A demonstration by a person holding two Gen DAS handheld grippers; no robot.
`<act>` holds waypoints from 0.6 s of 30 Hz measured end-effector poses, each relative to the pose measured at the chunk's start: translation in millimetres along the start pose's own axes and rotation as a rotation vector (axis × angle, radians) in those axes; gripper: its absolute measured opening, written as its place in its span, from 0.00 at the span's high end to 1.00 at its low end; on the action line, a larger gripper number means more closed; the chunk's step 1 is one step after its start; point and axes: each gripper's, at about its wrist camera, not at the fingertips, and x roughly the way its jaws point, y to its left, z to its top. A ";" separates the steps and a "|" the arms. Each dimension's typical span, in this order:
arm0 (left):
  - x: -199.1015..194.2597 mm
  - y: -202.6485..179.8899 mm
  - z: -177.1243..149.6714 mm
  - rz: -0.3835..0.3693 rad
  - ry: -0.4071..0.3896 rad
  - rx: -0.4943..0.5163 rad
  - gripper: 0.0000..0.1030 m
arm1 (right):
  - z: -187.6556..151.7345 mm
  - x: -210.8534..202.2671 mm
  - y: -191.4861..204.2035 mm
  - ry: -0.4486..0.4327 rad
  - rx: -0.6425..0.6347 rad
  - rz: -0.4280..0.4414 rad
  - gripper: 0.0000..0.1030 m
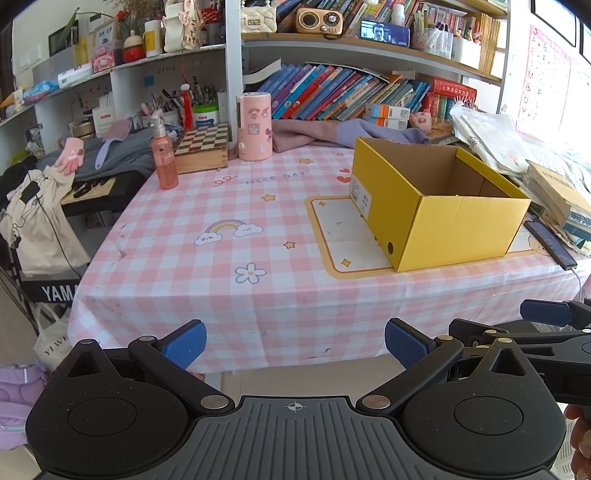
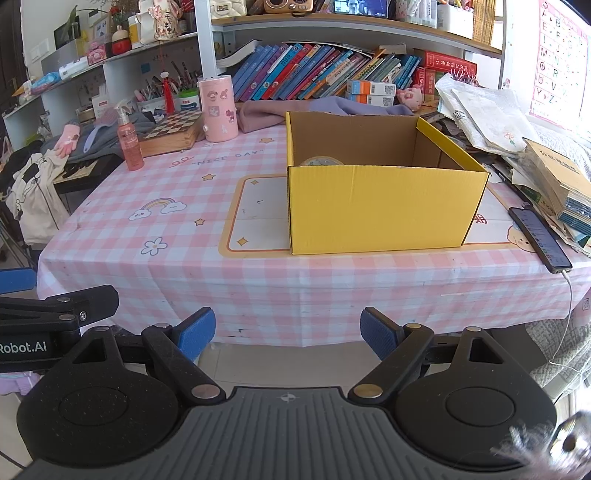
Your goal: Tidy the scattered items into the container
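Now both sets of fingers, left gripper (image 1: 295,345) & right gripper (image 2: 288,334), are spread, empty; open yellow cardboard box (image 2: 384,206) sits ahead on pink-checked tabletop (image 2: 166,236). Pick pink spray bottle (image 2: 129,144) far left, approach low.

We face a counter (image 2: 147,266) draped in a pink-and-white checked cloth (image 1: 207,266) printed with stars, a rainbow and a flower. Behind it stands a white shelving unit (image 1: 233,66) with wooden boards; its lower shelf holds a leaning row of books (image 2: 317,74), the upper one more books, a small retro radio (image 1: 319,20) and a screen. To our left we see a dark keyboard (image 1: 55,291) with pale bags hanging beside it. On the right wall hangs a pink alphabet chart (image 2: 557,62), next to bright daylight that washes out that corner. Below the cloth's hem the floor (image 2: 288,363) is pale tile.
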 end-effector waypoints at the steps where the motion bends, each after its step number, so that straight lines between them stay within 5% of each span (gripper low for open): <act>1: 0.0 -0.1 -0.3 0.002 0.000 0.000 0.00 | 0.0 0.0 0.1 0.000 0.000 0.000 0.17; 18: -1.0 -0.2 -1.5 -0.015 -0.005 0.004 0.00 | 0.2 -0.2 0.4 0.001 0.000 -0.001 0.17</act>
